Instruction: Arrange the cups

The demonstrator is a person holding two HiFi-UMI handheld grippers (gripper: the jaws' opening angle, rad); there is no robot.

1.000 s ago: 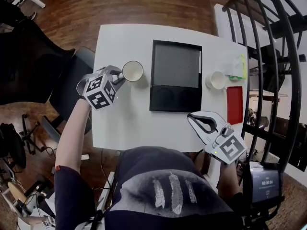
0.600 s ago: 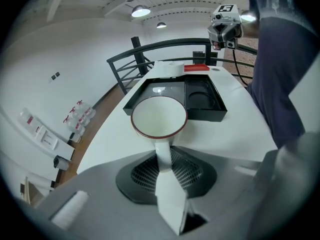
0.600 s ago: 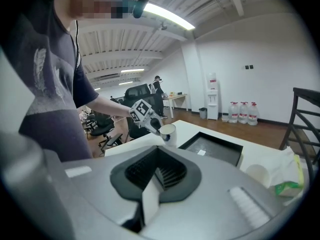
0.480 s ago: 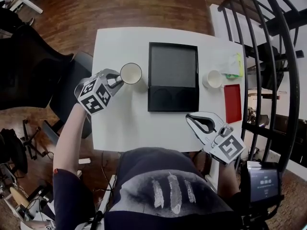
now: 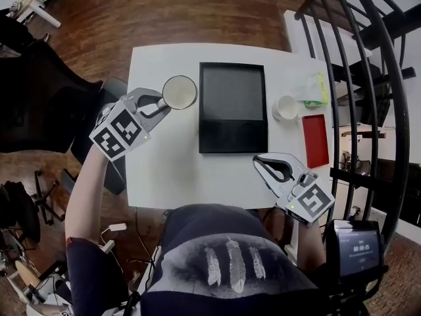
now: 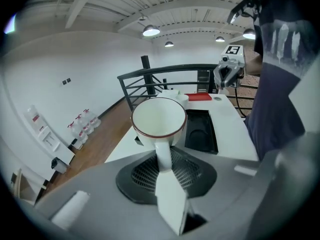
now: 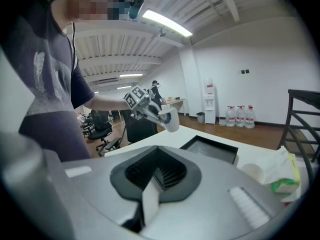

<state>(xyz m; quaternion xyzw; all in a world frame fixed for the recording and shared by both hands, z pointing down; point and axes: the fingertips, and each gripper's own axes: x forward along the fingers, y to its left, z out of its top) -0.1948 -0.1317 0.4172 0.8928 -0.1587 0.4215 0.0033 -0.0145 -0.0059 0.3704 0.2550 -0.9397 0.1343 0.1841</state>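
Two cups, one tray, two grippers.

White ceramic cup with a dark rim (image 5: 179,92): empty, white inside. Held in the air above the white rectangular surface (image 5: 164,170), near its left edge toward the far left corner. Left gripper (image 5: 161,104) is clamped on the cup's handle. The handle points back into the jaws. The cup is tilted, with its mouth turned up and toward the gripper, and its long axis leans away from upright.

Second small white cup (image 5: 286,107): stands upright on the surface near the right edge, mouth up. I cannot see whether anything is in it.

Flat black rectangular tray (image 5: 233,107): lies mid-surface between the two cups, long side running far to near. Nothing in it.

Crumpled clear packet with green-yellow print (image 5: 310,89): just beyond the second cup. Flat red rectangle (image 5: 315,140): along the right edge.

Right gripper (image 5: 258,160): over the near right corner, jaws clenched together on nothing.
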